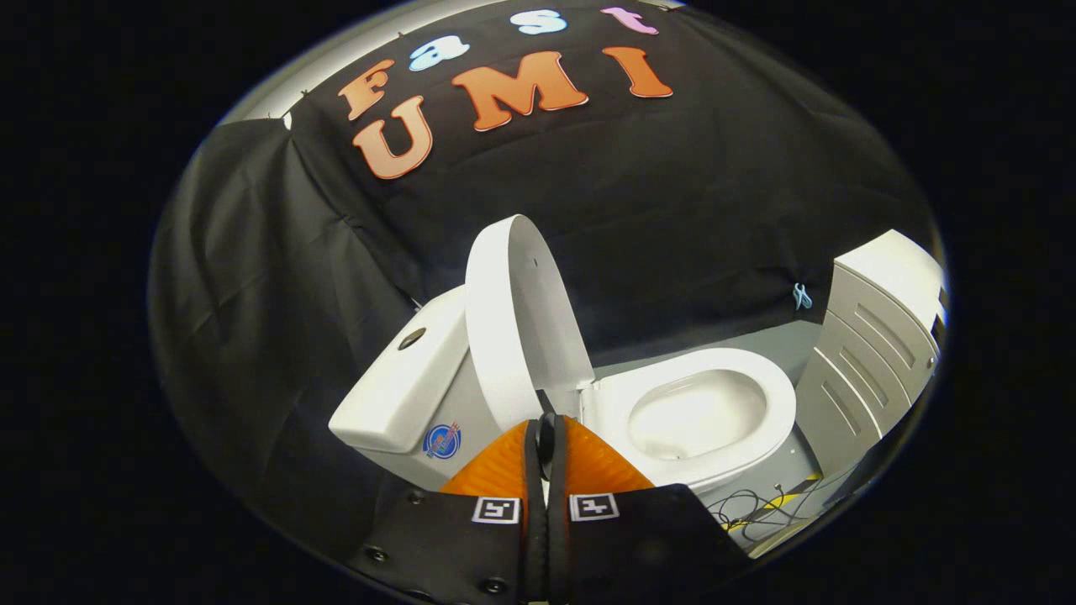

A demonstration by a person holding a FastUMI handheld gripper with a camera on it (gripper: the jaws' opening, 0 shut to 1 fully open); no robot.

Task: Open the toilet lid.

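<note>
Black cloth (689, 210) behind raised lid (513, 319); closed tongs (546, 430) w/ tips just below.

Black cloth (277, 277) drapes the booth's walls, a white louvred cabinet (874, 353) stands on the grey floor (756, 336), and loose cables (748, 504) lie nearby.

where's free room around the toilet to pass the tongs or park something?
Free: grey floor between the raised lid, seat and white cabinet; the flat tank top around its button. Crowded: cables on the floor beneath the bowl's front. The tongs are shut, empty, just short of the lid hinge.
</note>
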